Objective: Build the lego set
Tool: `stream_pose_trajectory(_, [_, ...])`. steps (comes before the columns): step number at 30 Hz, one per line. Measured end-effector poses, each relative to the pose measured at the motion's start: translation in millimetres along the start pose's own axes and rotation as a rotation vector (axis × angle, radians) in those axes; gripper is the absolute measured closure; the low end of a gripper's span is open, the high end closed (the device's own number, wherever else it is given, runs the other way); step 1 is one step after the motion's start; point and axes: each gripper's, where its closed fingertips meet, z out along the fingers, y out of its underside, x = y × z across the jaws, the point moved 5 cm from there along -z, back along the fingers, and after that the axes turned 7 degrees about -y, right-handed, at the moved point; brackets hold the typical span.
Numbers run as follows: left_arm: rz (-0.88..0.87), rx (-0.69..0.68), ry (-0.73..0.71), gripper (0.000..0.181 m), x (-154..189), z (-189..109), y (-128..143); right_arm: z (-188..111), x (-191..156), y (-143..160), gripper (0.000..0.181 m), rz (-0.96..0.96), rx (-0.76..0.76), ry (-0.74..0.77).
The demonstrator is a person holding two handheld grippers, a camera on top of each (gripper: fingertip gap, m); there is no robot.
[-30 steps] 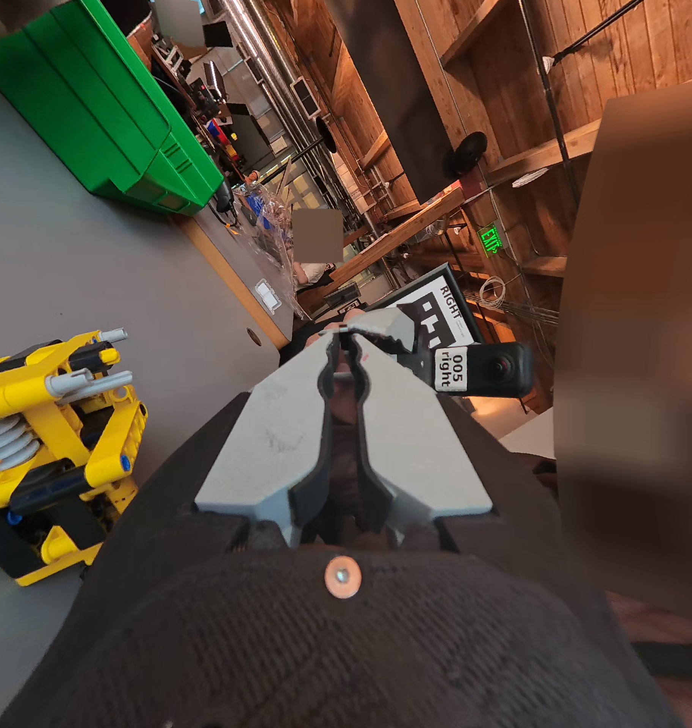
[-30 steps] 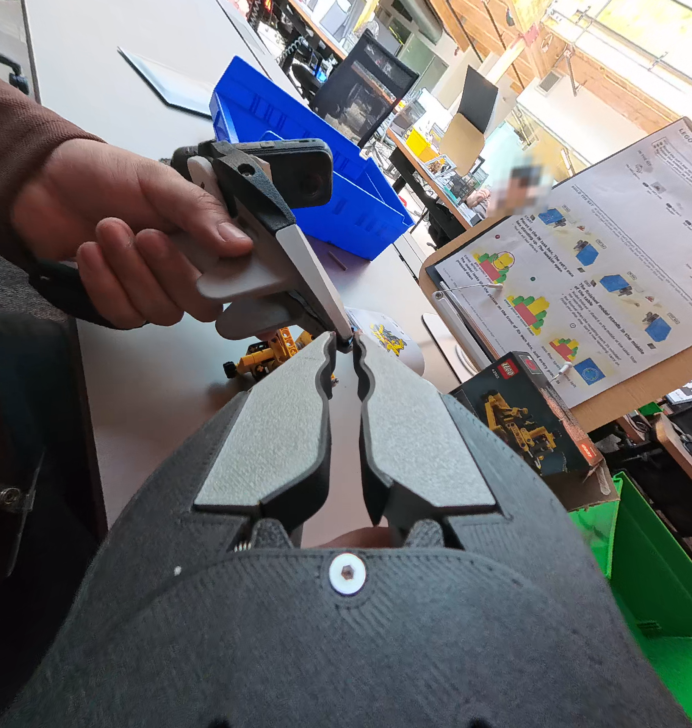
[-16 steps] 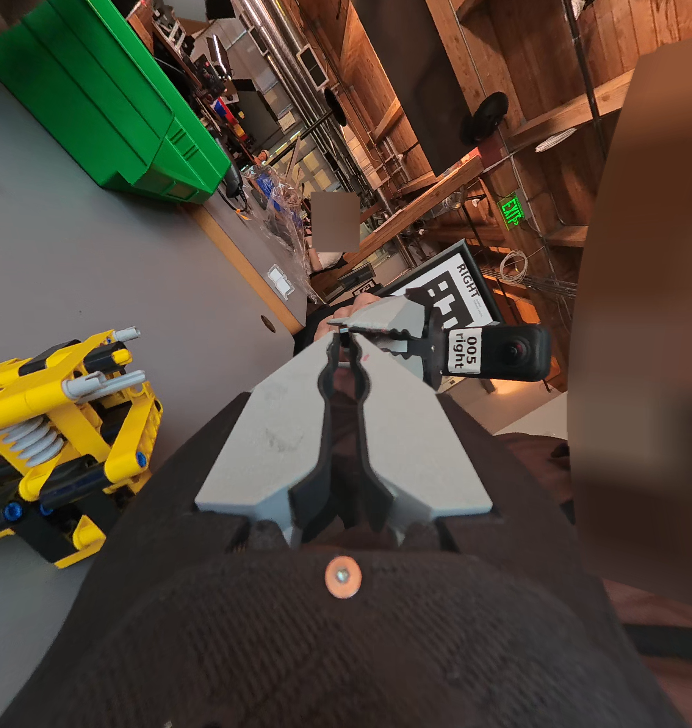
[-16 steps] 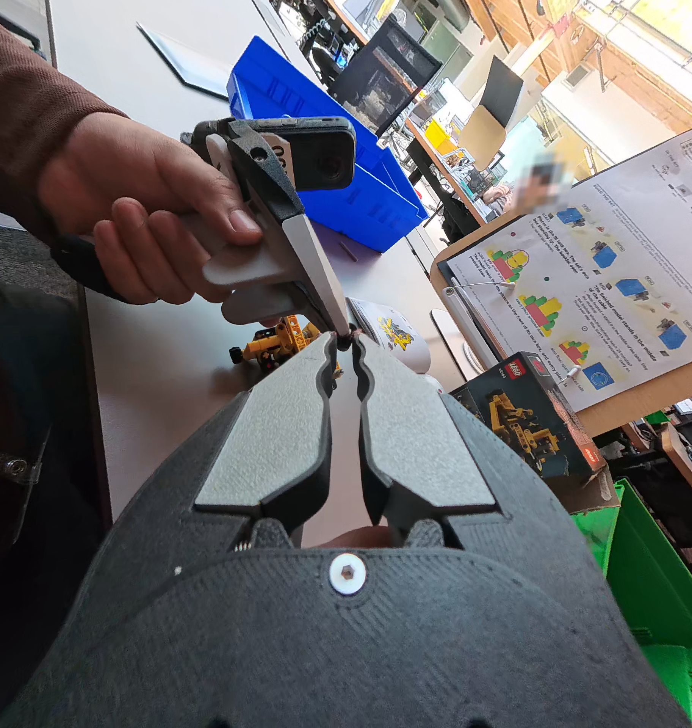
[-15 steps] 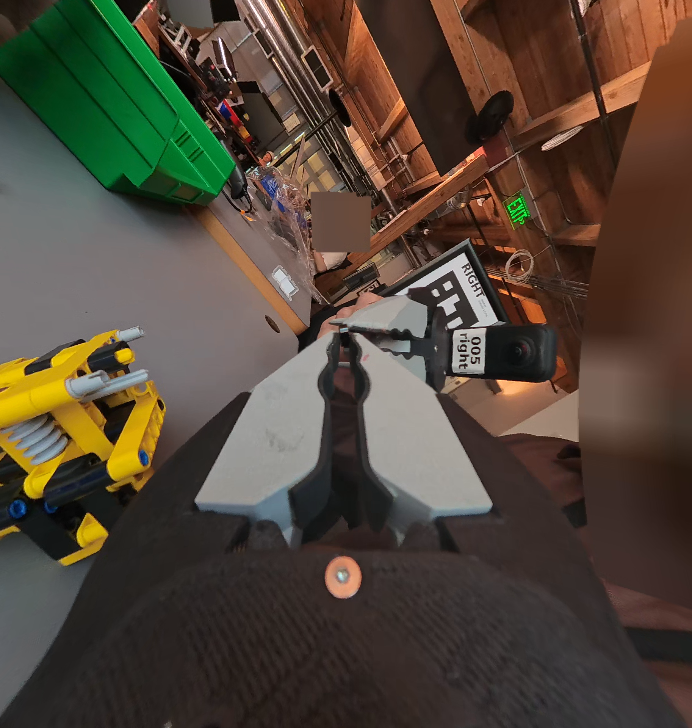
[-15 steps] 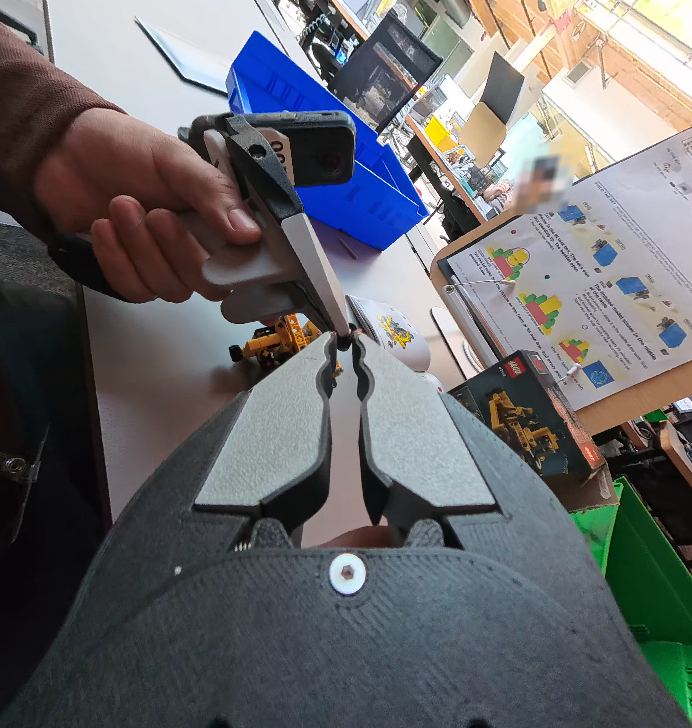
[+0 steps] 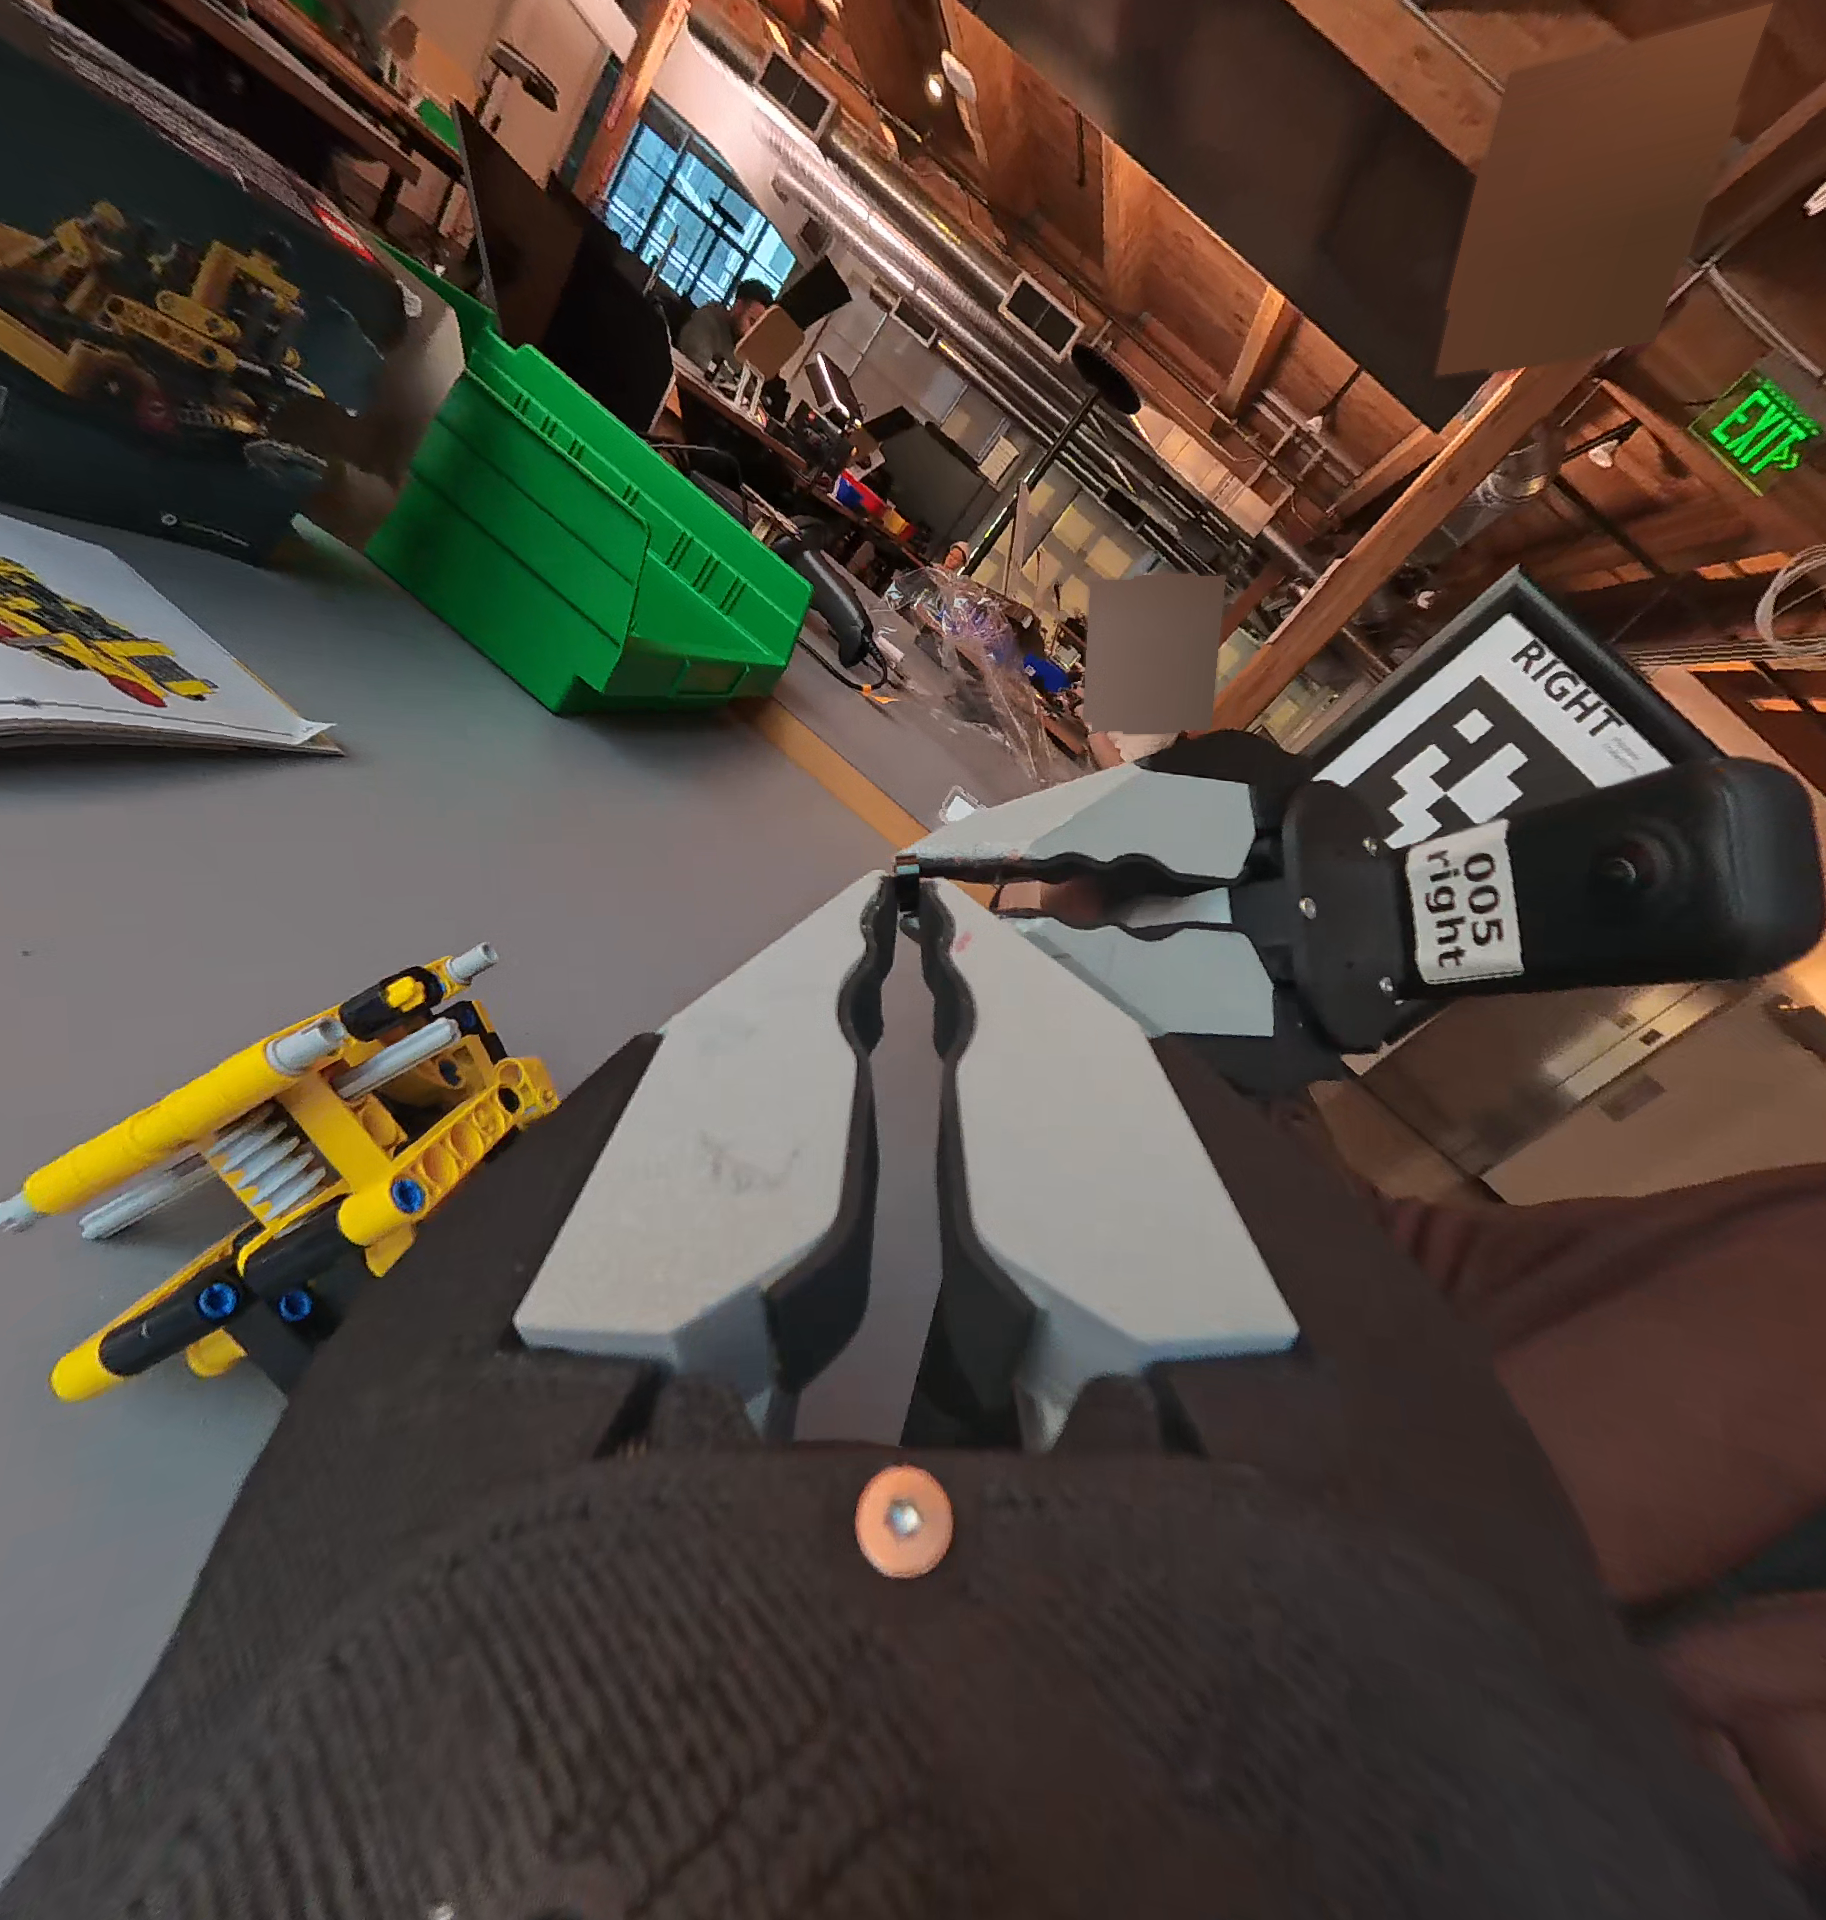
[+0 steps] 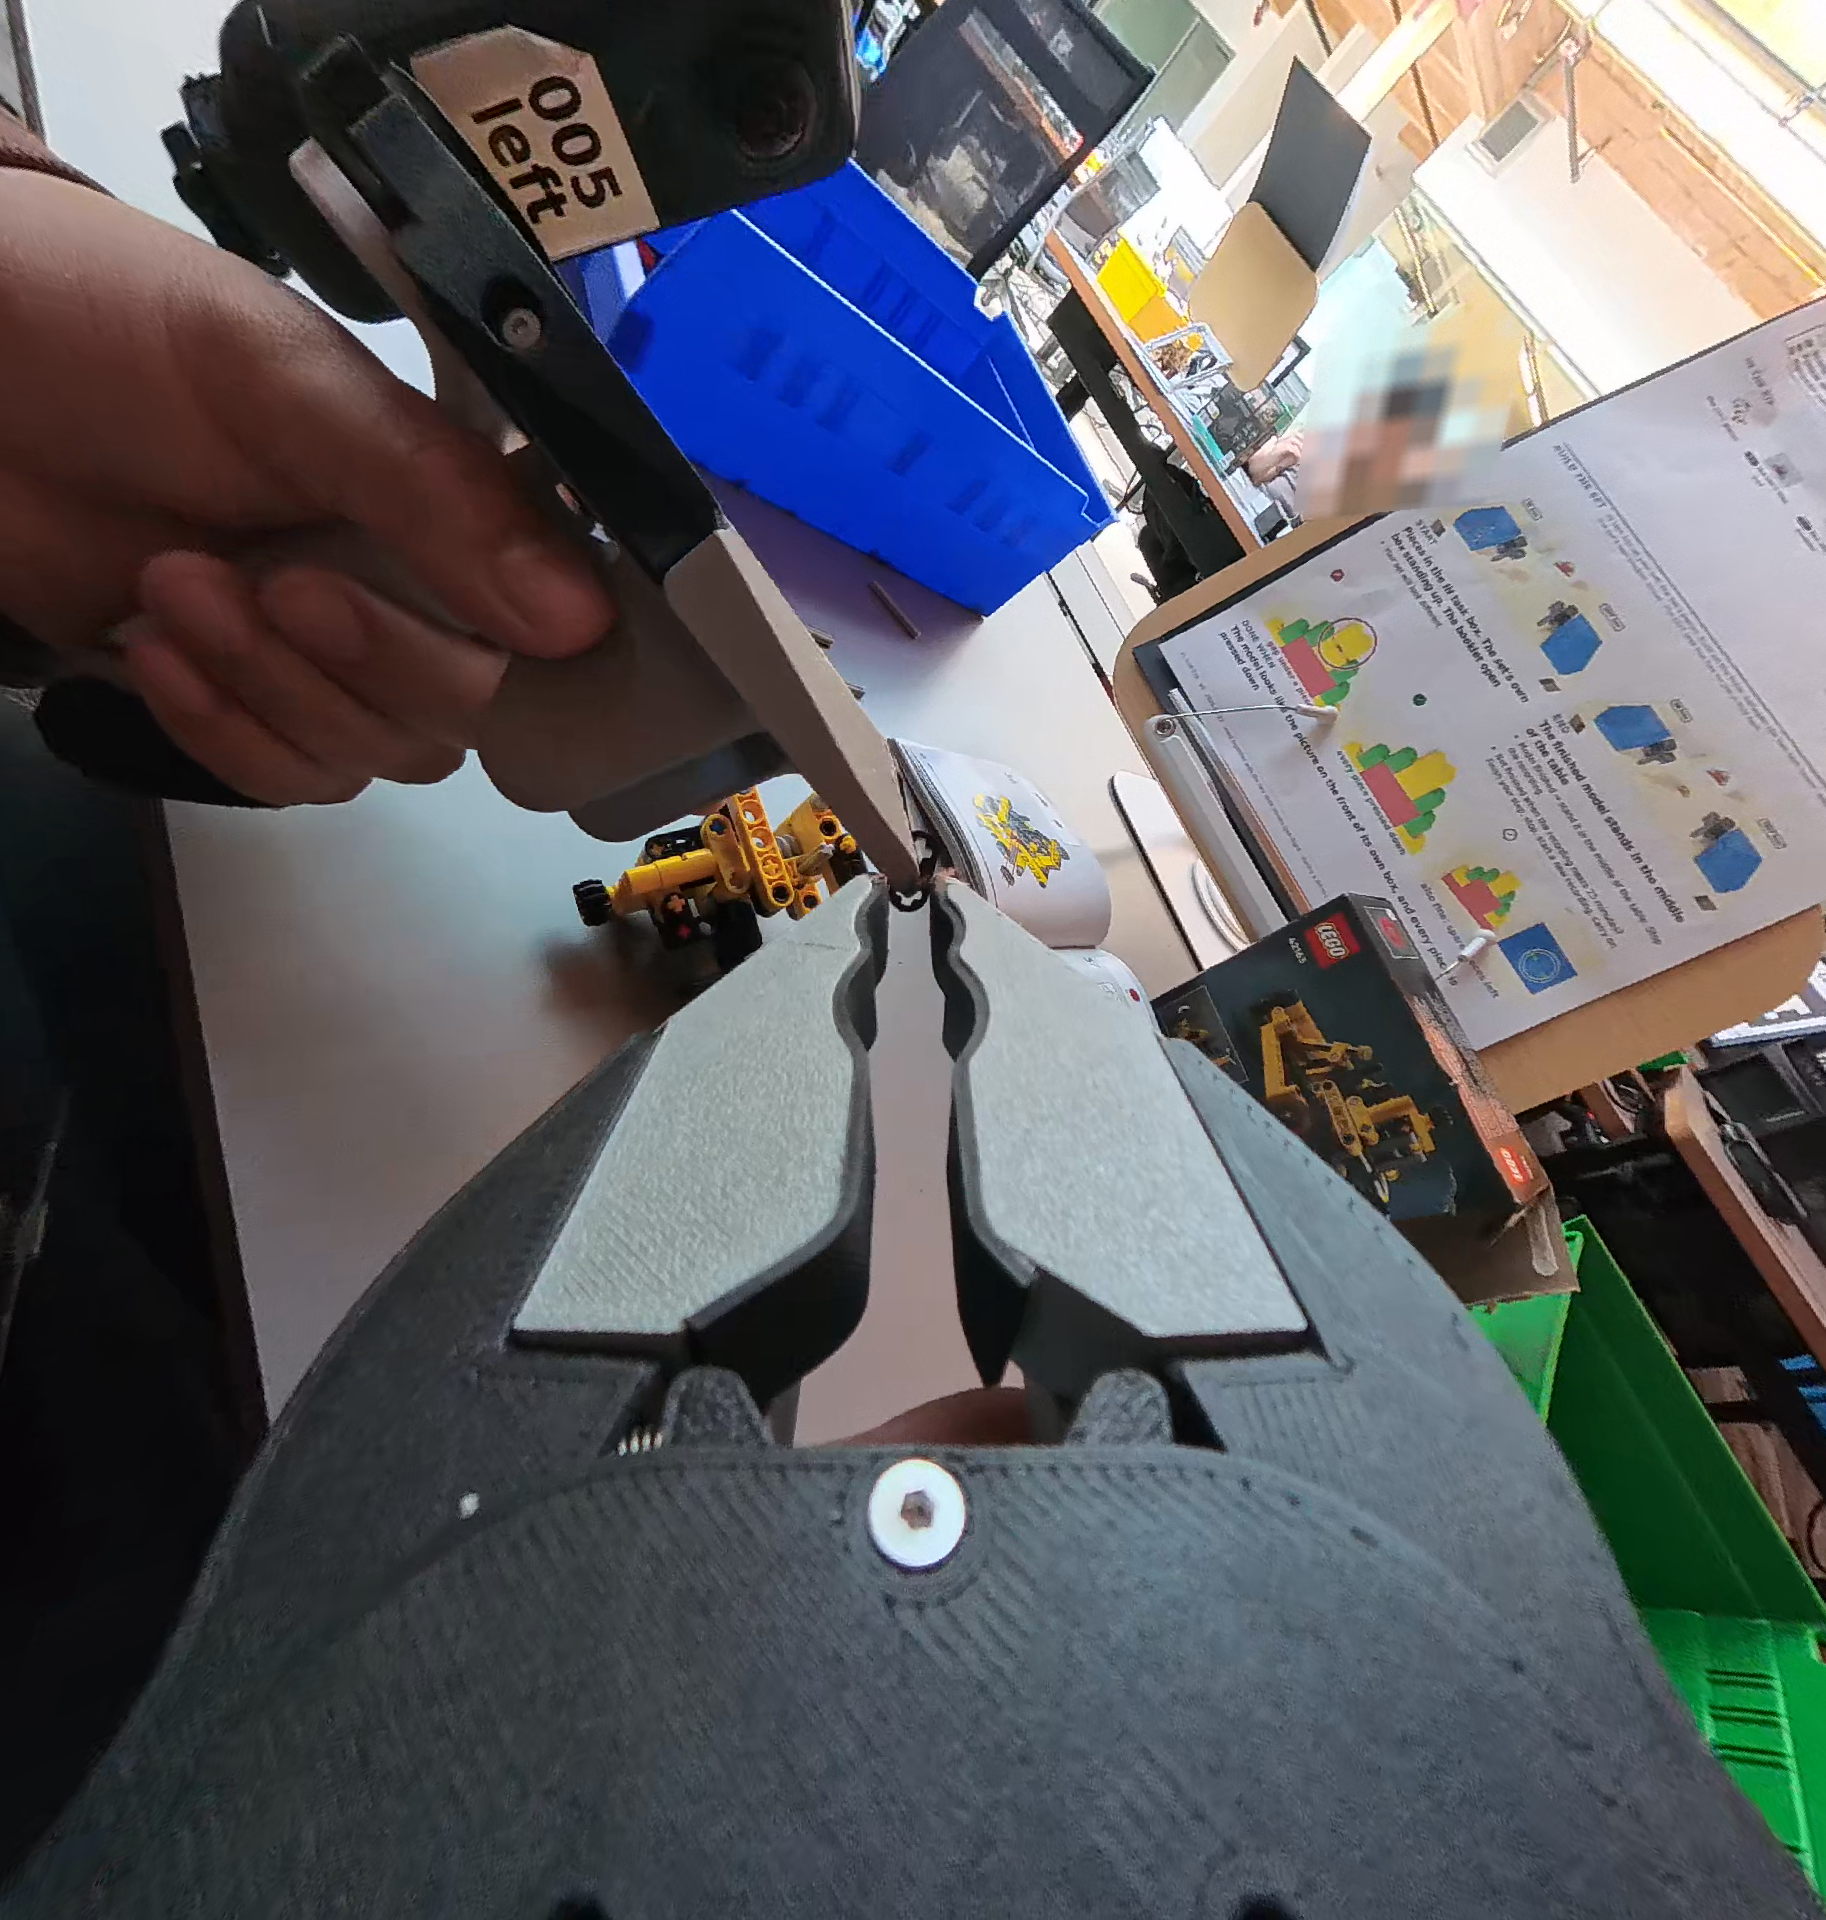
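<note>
Your right gripper (image 8: 907, 896) pinches a small black piece (image 8: 909, 894). Your left gripper (image 8: 904, 868) meets it tip to tip above the yellow model (image 8: 717, 868).

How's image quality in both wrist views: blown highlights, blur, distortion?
Left wrist view: strong wide-angle bending, wooden ceiling dim and warm, yellow model sharp on the evenly lit grey table. Right wrist view: windows at top right blown out, the hand close and soft, blue bin slightly blurred, small black piece at the tong tips in focus. Mosaic patches are edits, not blur.
</note>
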Motion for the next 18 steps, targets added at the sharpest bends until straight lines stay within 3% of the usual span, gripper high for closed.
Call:
stream_pose_trajectory(6, [0.021,-0.032,0.013,0.180,0.0,-1.5,0.8,-0.7,-2.7,-0.1,0.177,-0.041,0.002,-0.015])
stream_pose_trajectory(8, [0.017,-0.056,0.043,0.170,2.0,-1.8,0.9,-0.9,-3.8,-0.1,0.177,-0.063,0.000,-0.021])
stream_pose_trajectory(12, [0.022,-0.076,0.043,0.180,-0.8,-2.8,1.5,-0.8,-5.5,0.0,0.177,-0.079,-0.006,-0.041])
stream_pose_trajectory(18, [0.008,-0.090,0.040,0.178,-2.8,-4.4,2.9,-0.4,-7.6,3.4,0.177,-0.106,-0.038,-0.062])
